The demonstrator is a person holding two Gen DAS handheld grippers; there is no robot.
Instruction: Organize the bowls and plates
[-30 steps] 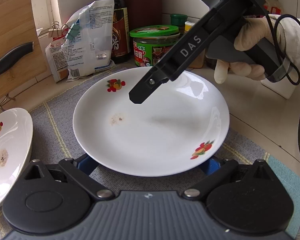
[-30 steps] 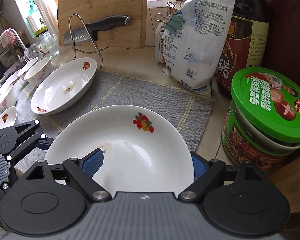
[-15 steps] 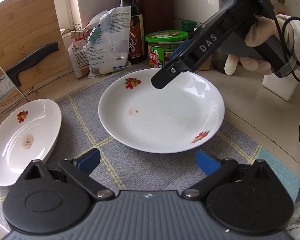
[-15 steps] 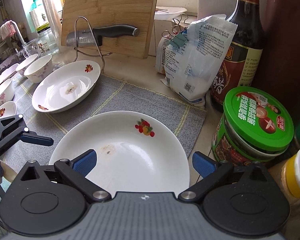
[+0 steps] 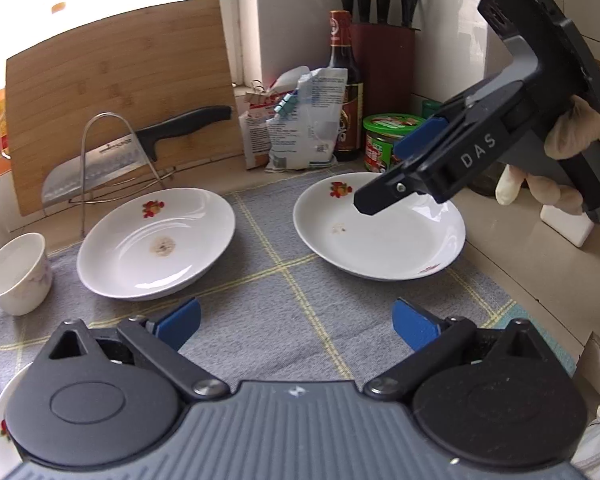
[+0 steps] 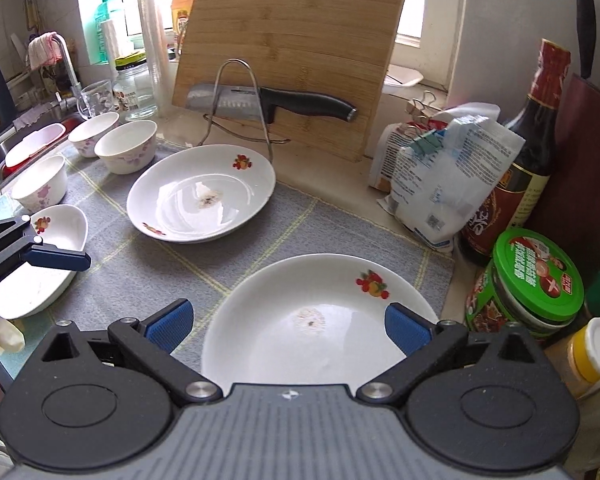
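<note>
**Change.** Left gripper has drawn back from the right-hand plate; a second earlier that plate filled its view between the fingers, now grey mat lies between plate and gripper. Fingers spread, holding nothing. Right gripper has lifted slightly over the same plate; fingers spread either side of its near rim, whether touching cannot be told.

**Meaning, as judged.** The plate is set down and released; stacking appears not yet begun.

**Task items.**
- Right-hand plate: on the mat towards the table's right edge, beside the green-lidded jar.
- Second plate: mat centre-back, before the knife rack; well apart from the first.
- Third plate: near-left of mat.
- Bowls: a cluster at the mat's far-left corner.

**Surface and room.** Pale kitchen table under a checked mat. Back edge: bamboo cutting board, clipped bags, sauce bottle. Sink at left, window behind.
</note>
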